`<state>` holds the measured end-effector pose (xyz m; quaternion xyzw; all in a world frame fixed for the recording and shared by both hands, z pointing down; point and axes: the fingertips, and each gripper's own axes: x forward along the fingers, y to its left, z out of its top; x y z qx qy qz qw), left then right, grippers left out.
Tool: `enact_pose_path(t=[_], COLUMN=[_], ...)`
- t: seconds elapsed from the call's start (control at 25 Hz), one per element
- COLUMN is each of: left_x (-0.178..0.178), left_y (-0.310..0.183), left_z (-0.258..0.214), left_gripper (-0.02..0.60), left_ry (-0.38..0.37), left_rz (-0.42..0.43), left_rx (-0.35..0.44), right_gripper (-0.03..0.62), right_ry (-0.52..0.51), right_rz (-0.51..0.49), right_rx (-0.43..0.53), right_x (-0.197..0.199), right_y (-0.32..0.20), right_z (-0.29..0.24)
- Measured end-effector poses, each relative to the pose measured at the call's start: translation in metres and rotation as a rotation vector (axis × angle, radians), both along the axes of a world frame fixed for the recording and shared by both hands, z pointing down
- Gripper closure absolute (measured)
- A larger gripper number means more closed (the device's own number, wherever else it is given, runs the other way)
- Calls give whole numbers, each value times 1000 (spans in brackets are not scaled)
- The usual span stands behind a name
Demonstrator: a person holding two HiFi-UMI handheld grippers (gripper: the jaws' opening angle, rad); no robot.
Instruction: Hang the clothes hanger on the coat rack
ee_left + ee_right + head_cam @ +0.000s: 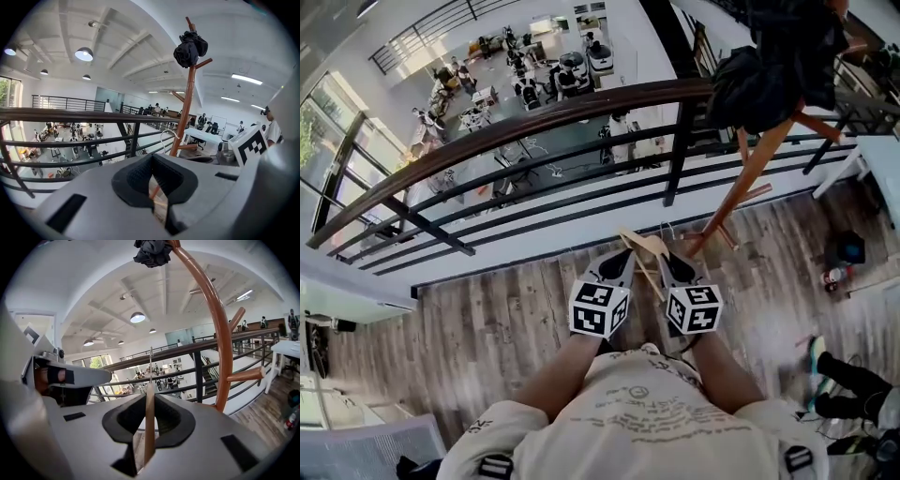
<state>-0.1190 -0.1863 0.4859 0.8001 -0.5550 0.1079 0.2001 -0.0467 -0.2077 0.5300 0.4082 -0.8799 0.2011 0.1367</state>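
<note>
Clothes hanger (648, 247): wooden, carried in the air before the coat rack (750, 178), short of its pegs. Left gripper (153, 177) and right gripper (149, 405) each clamp its wood (two holds likely steady it for aiming).

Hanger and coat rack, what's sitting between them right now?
Nothing; the head view shows only bare wood floor between the hanger and the coat rack.
</note>
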Motion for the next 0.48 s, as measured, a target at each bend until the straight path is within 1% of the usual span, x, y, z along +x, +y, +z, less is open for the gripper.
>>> enact_pose_path(t=[0.24,0.48], left_x=[-4,-10], left_y=[-9,-9], left_z=[5,13], left_gripper=[577,577], left_ry=[10,24], left_rz=[80,112], left_rx=[-19,-40], right_gripper=[542,542], right_ry=[22,42], right_rz=[101,173], right_rx=[-38,-94], right_x=[4,11], right_y=[-17,-29], right_z=[26,56])
